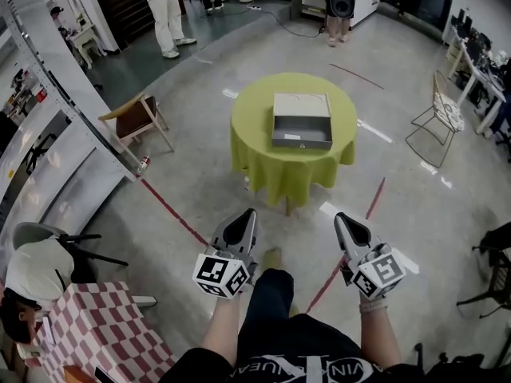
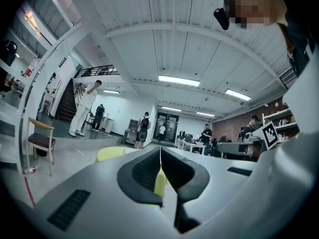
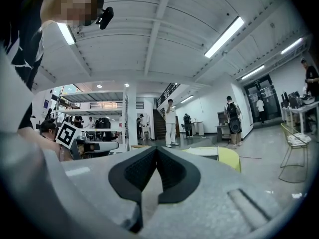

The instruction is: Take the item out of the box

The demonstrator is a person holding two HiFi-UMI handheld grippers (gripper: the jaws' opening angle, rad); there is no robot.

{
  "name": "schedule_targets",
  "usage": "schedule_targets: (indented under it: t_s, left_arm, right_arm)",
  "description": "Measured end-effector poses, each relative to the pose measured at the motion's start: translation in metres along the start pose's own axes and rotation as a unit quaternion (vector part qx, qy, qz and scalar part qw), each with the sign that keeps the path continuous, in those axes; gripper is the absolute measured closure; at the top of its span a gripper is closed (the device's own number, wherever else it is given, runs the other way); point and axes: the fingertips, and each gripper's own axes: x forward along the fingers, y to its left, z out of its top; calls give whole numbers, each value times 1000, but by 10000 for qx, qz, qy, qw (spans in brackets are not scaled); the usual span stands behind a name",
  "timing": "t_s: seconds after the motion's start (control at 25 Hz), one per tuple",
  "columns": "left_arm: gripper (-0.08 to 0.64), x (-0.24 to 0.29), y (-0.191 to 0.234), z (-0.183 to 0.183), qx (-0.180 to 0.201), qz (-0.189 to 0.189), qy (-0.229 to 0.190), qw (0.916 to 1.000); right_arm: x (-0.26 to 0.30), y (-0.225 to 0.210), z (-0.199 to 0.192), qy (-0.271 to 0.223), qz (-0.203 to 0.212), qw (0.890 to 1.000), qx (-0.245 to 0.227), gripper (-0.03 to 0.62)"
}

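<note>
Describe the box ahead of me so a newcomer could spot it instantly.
Find the round table draped in yellow-green cloth, standing alone in the middle of the room. On top sits a shallow grey rectangular box, its pale lid laid open flat behind it. Nothing else is on that table.

Yellow-green tablecloth [image 1: 271,162], grey box [image 1: 283,138] with pale inside, light grey left gripper [image 1: 249,214] and right gripper [image 1: 340,217], black pads [image 2: 142,173], black-and-white marker cubes [image 1: 219,274], red-and-white checked cloth [image 1: 104,329], red line [image 1: 172,212] on glossy grey floor [image 1: 415,190].
</note>
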Motion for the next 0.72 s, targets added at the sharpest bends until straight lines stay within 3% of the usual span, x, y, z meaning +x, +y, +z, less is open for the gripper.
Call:
schedule_targets:
  t_s: [0.36,0.72]
  left_arm:
    - [545,86,18,11,-120,-398,-16,9991]
    - [545,144,67,5,-152,-301,190,9993]
  right_arm:
    - [40,-56,9,124,-165,9996,166,586]
    - [108,-94,-8,376,-72,9982,453,586]
